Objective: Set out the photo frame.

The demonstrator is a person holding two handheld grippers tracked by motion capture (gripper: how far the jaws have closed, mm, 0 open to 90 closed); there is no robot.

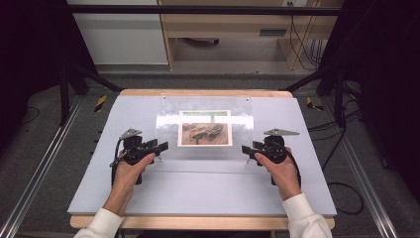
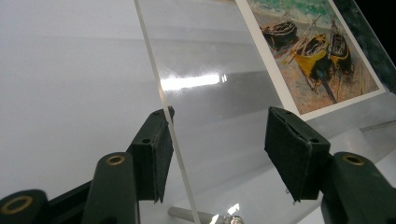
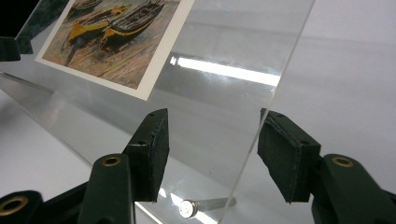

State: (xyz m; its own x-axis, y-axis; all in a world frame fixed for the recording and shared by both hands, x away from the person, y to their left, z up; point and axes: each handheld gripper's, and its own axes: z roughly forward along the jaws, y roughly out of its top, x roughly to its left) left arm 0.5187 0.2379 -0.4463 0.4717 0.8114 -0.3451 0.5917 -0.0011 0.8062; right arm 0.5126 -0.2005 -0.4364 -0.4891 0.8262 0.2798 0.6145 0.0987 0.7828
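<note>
Lying on a white counter, a clear acrylic sheet covers a print of boats at the middle, with a strip of dark green showing just above the print. In the high view the left hand-held gripper points in at the sheet's left edge and the right hand-held gripper at its right edge, each held by a hand in a white sleeve; the other hand is on the right.

In the left gripper view the left hand-held gripper's jaws stand wide apart, and the sheet's edge runs up between them, close against the left pad, though contact cannot be told. The print lies beyond the right pad. A small metal standoff shows near the bottom.

In the right gripper view the right hand-held gripper's jaws are likewise wide apart, straddling the sheet's edge, which passes just beside the right pad. The sheet is tilted, its corner above a metal standoff. Neither pair grips anything
</note>
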